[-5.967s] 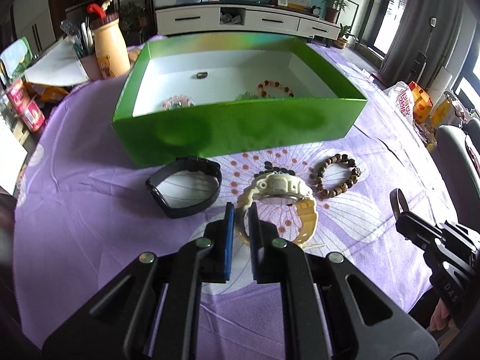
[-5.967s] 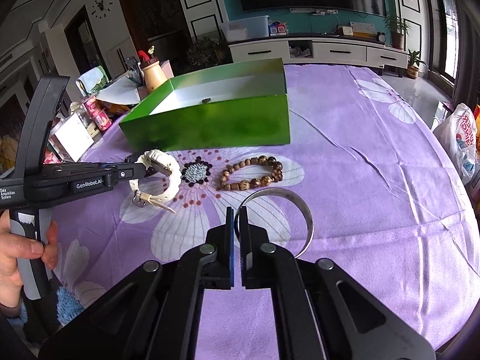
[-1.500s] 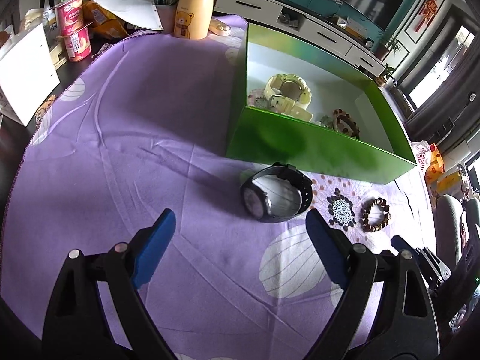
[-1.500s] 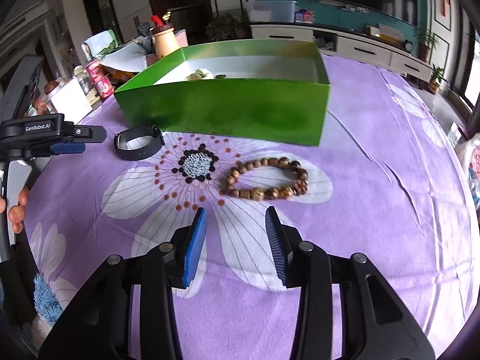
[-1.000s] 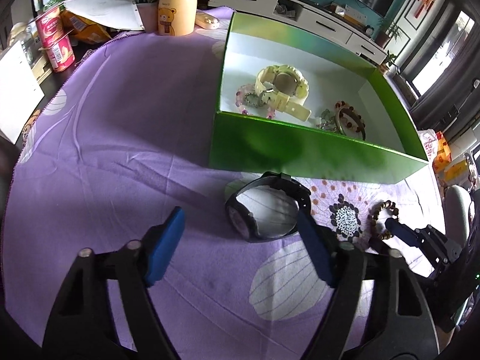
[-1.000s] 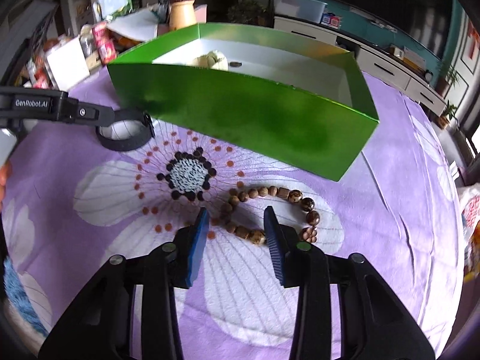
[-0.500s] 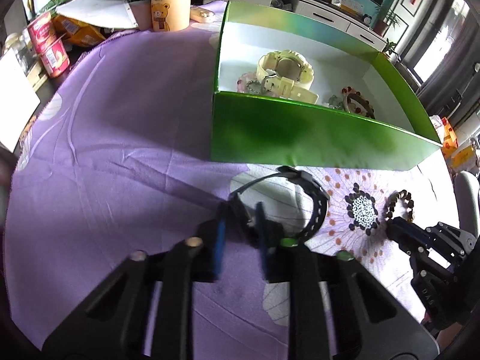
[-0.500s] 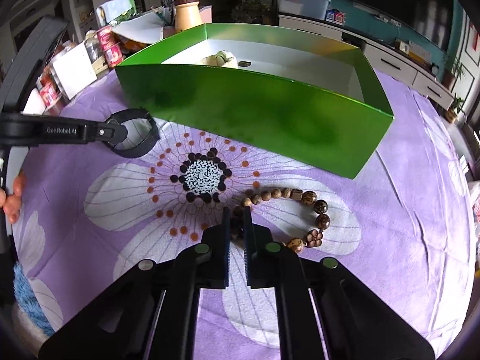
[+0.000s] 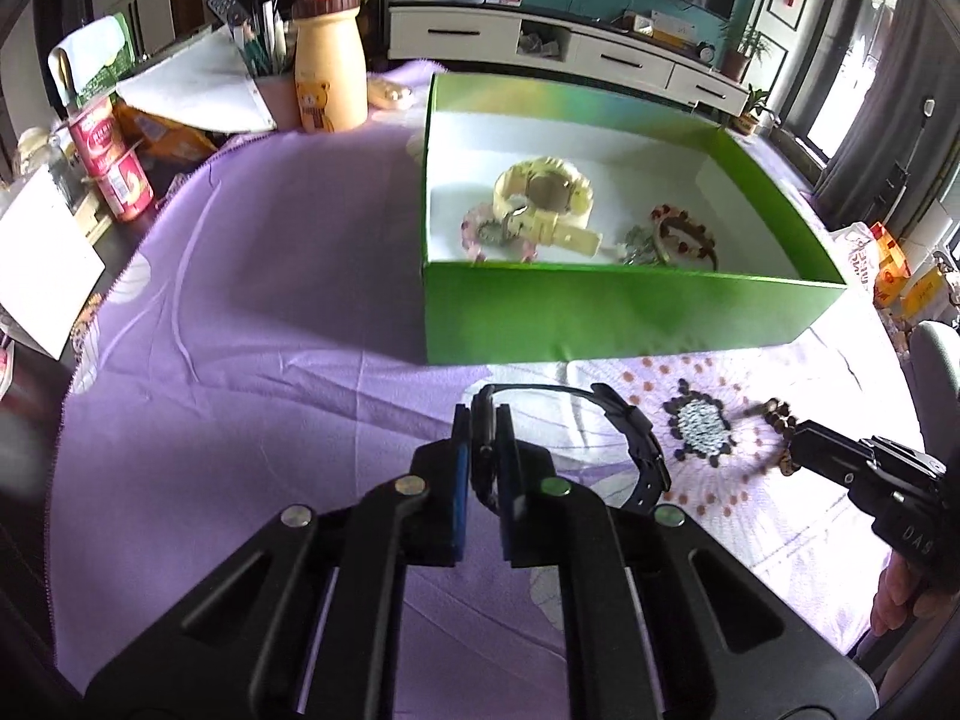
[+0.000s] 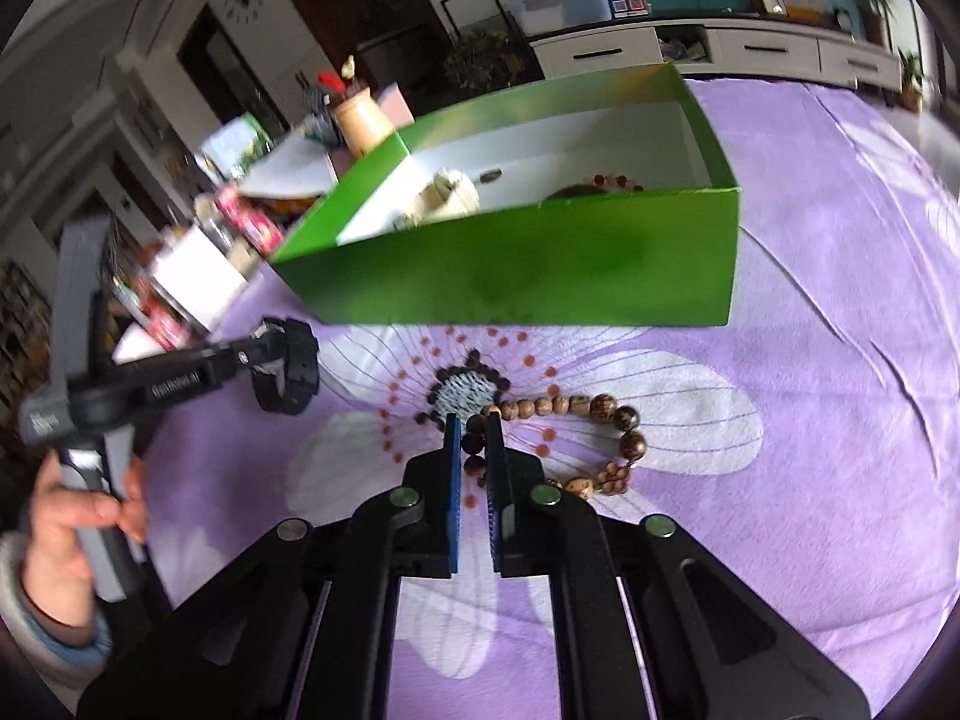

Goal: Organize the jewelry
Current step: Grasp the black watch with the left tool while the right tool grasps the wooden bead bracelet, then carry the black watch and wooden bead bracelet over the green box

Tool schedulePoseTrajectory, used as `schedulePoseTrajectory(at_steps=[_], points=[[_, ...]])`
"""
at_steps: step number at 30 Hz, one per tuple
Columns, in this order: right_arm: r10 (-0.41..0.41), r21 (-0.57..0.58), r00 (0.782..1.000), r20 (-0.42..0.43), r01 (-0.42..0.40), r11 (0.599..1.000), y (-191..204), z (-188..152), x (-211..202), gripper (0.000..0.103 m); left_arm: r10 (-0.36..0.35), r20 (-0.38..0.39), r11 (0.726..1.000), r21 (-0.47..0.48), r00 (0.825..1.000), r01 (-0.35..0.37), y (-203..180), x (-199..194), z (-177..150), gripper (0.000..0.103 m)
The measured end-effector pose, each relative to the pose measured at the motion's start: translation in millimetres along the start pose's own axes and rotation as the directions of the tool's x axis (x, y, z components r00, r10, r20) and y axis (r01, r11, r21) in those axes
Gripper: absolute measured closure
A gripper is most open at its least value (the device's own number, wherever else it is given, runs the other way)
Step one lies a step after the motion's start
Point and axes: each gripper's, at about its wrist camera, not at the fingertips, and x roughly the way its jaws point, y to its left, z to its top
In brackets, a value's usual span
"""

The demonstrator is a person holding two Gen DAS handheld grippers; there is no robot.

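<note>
My left gripper (image 9: 482, 420) is shut on the black watch (image 9: 630, 438), pinching its band just above the purple cloth. The same watch (image 10: 288, 375) hangs from that gripper in the right wrist view. My right gripper (image 10: 474, 426) is shut on the brown bead bracelet (image 10: 600, 408), whose far loop trails on the flower print. The green box (image 9: 600, 312) stands beyond both, holding a cream watch (image 9: 546, 198), a pink bracelet (image 9: 480, 234) and a red bead bracelet (image 9: 684, 234).
A cream bear bottle (image 9: 327, 72), a pen cup (image 9: 270, 90), red cans (image 9: 114, 162) and papers crowd the table's far left edge. A hand (image 10: 78, 510) holds the left gripper's handle. A bag (image 9: 864, 258) sits off the right edge.
Both grippers went from wide open to shut, the left on the black watch, the right on the brown bracelet. Both have lifted slightly and the right one has rolled.
</note>
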Motion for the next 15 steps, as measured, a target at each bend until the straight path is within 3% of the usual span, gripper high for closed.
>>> schedulePoseTrajectory(at_steps=[6,15], points=[[0.07,0.066,0.995,0.067,-0.075,0.995,-2,8,-22,0.096,-0.027,0.039,1.0,0.0,0.999,0.027,-3,-20,5,0.096],[0.084,0.054,0.988,0.132,-0.092,0.994,7,22,-48,0.096,-0.077,0.086,0.997,0.021,0.993,0.075,-13,-42,20,0.095]])
